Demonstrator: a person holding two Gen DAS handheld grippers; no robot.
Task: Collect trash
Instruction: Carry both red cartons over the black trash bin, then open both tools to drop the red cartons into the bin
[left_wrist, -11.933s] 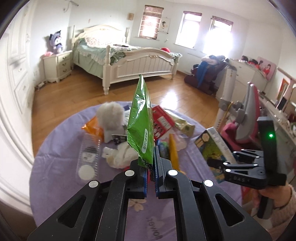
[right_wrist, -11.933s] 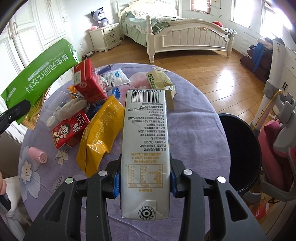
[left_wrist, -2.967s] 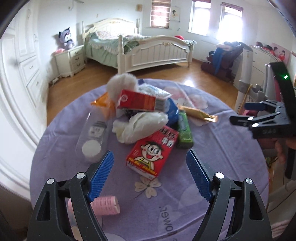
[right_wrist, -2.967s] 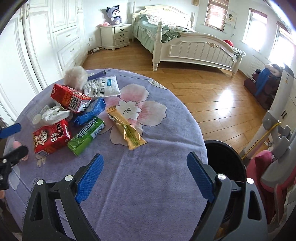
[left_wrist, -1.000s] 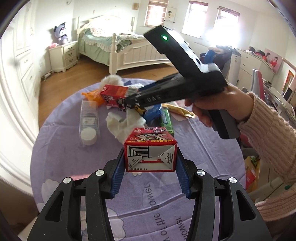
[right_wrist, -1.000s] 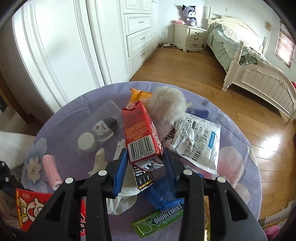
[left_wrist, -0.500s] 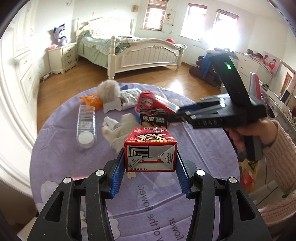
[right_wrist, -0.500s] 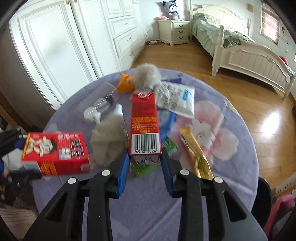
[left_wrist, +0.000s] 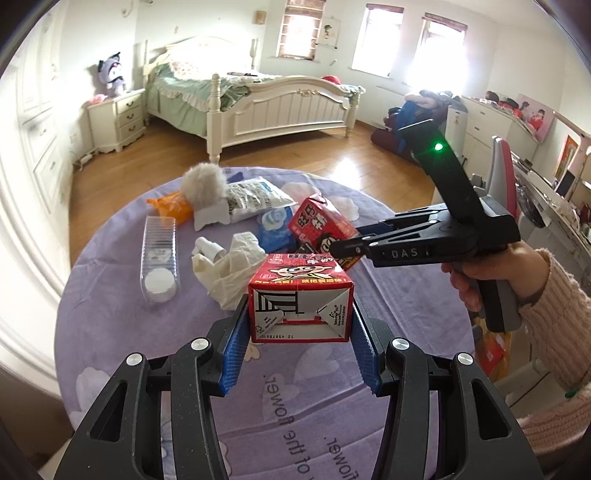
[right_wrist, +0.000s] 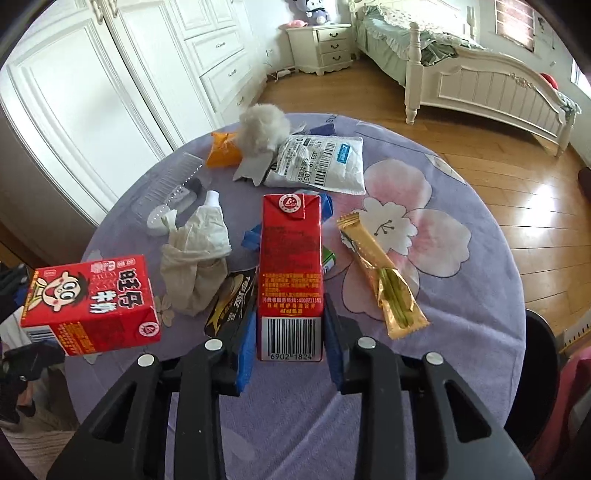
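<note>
Holding two red cartons (right_wrist: 290, 273), one (left_wrist: 299, 295) per hand-held gripper.

Two red milk cartons are up off the desk (right_wrist: 480, 280): the cartoon-face carton (left_wrist: 299, 301) held level, its folded bottom toward the left camera, and the barcode carton (right_wrist: 290, 273) lifted lengthwise. Below lie a crumpled white tissue (right_wrist: 195, 254), a gold snack wrapper (right_wrist: 384, 273), a white printed pouch (right_wrist: 321, 162), an orange packet (right_wrist: 221, 149) and a clear plastic tray (left_wrist: 159, 254).
</note>
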